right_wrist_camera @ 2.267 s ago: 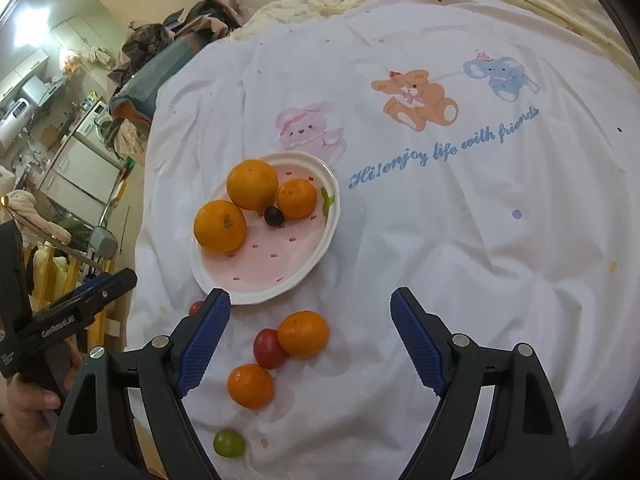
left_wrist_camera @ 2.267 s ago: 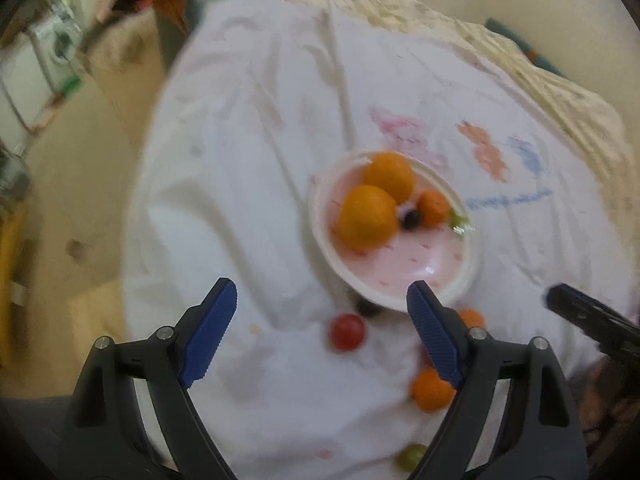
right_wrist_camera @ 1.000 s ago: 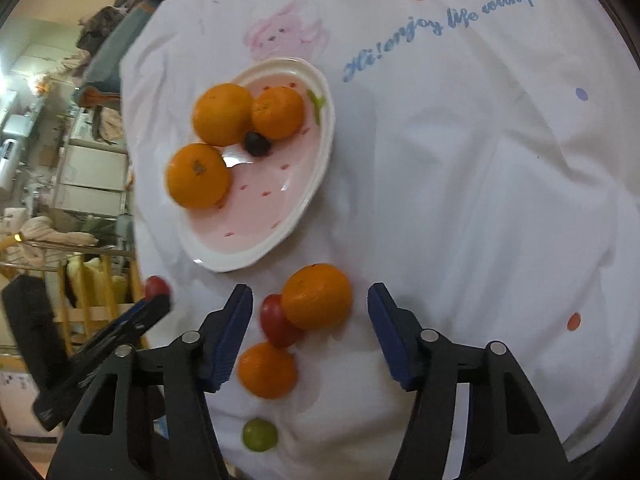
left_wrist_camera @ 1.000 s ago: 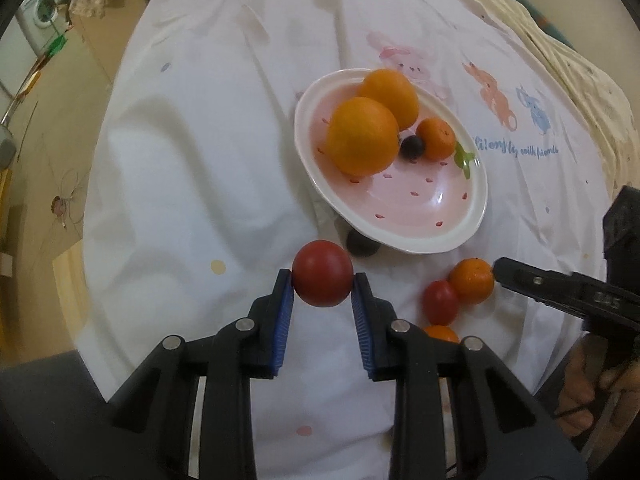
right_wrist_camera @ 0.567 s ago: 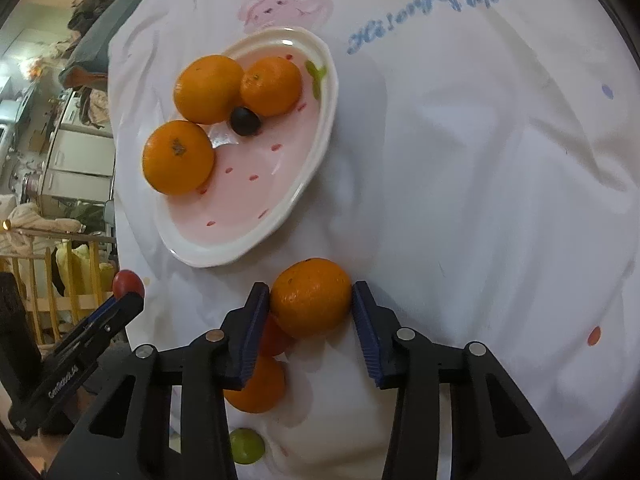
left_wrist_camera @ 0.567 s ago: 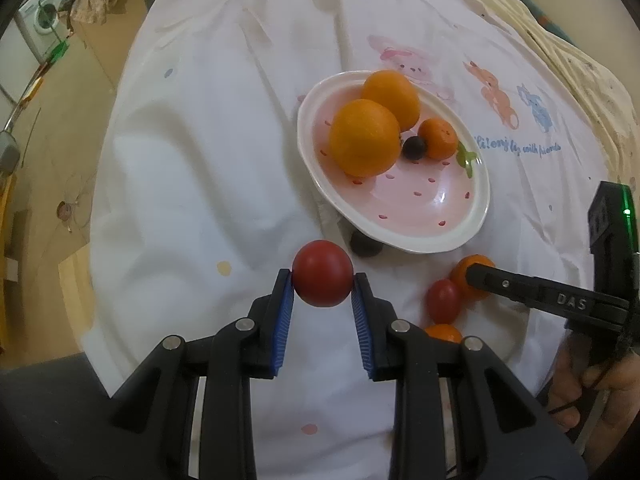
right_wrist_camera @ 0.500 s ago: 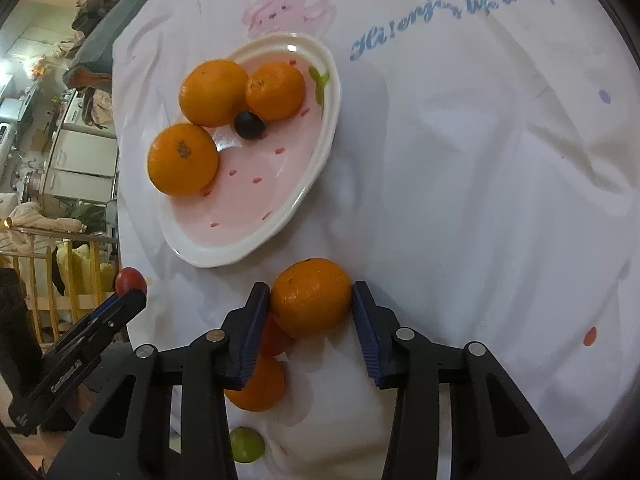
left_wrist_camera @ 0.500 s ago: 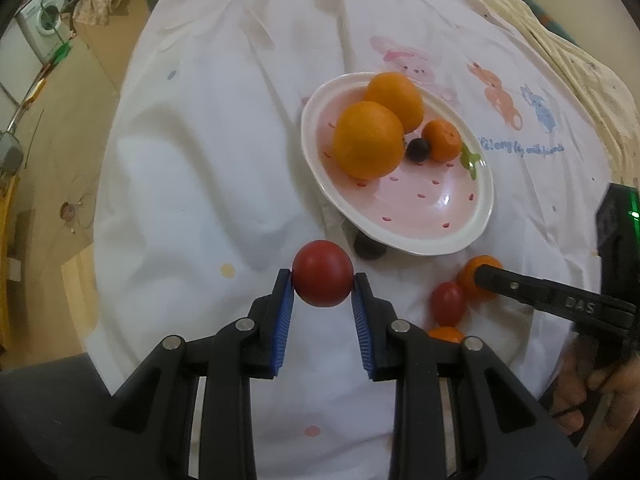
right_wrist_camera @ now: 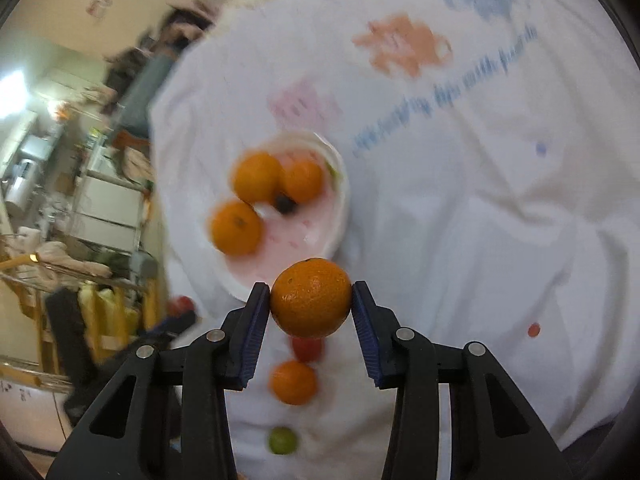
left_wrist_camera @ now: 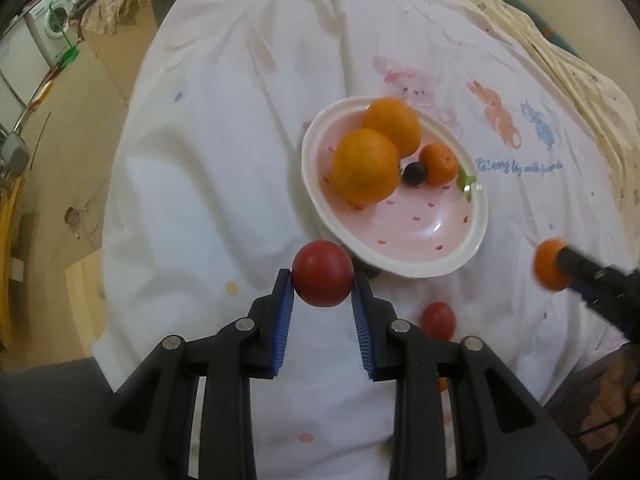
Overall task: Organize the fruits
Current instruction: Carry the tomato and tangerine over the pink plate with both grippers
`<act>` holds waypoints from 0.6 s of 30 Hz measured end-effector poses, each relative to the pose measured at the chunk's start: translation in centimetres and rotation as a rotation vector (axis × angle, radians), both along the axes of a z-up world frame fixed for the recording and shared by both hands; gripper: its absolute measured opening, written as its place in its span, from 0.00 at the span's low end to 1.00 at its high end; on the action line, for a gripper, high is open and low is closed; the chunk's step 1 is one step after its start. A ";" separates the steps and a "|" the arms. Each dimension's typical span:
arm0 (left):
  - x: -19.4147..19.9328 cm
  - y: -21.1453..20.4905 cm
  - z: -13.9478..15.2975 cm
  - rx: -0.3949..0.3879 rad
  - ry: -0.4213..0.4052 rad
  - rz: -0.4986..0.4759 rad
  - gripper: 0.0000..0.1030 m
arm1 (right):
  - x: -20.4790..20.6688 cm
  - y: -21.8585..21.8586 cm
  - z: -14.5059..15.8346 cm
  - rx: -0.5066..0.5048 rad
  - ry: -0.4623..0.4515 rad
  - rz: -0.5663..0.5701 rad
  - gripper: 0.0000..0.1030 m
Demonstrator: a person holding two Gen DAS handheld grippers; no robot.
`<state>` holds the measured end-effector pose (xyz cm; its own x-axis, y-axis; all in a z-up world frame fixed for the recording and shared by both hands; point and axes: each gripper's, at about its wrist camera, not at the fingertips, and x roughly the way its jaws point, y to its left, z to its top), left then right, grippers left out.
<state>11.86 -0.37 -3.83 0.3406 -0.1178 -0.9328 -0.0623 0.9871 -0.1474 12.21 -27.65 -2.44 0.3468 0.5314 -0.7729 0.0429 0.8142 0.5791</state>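
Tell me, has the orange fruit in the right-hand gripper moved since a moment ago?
Yes. The orange fruit, clamped in the right gripper, has risen off the white cloth, away from the red tomato it lay beside, toward the pink plate.

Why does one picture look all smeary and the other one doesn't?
Right wrist view: the plate and cloth are smeared by motion, only the orange in the tongs looks sharp. Left wrist view: mostly crisp, tomato clear, edges bent by the fisheye.

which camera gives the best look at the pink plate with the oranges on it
The left wrist view. There the pink plate is sharp and whole: three oranges, a dark grape and its spotted bowl all show. In the right wrist view the same plate is motion-blurred, and the held orange covers its near rim.
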 end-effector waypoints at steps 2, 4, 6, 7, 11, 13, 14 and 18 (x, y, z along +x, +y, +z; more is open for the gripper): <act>0.3 -0.2 1.0 0.013 -0.021 -0.015 0.25 | 0.2 -0.1 2.3 -0.018 -0.073 0.012 0.43; 0.9 -0.4 2.1 0.023 -0.041 -0.026 0.25 | 0.6 -0.4 3.4 -0.004 -0.092 0.006 0.43; 1.7 -0.4 3.1 0.028 -0.059 -0.036 0.25 | 1.3 -0.7 4.0 0.017 -0.098 0.001 0.43; 2.1 -0.4 3.6 0.034 -0.069 -0.043 0.25 | 1.7 -0.6 4.2 0.015 -0.102 -0.001 0.43; 4.3 0.2 5.0 0.057 -0.097 -0.055 0.25 | 3.5 -0.4 4.8 0.007 -0.118 0.010 0.43; 5.6 0.6 5.3 0.052 -0.095 -0.049 0.25 | 4.8 0.0 4.8 -0.012 -0.125 0.029 0.43; 6.1 0.9 5.4 0.048 -0.094 -0.045 0.25 | 5.2 0.0 4.9 -0.020 -0.128 0.036 0.43; 8.7 1.4 4.7 0.031 -0.077 -0.044 0.25 | 7.8 0.9 4.1 -0.050 -0.117 0.075 0.43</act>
<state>20.52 1.00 0.87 0.4065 -0.1060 -0.9075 -0.0087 0.9928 -0.1199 20.03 -26.80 1.66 0.3970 0.5209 -0.7556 -0.0849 0.8406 0.5349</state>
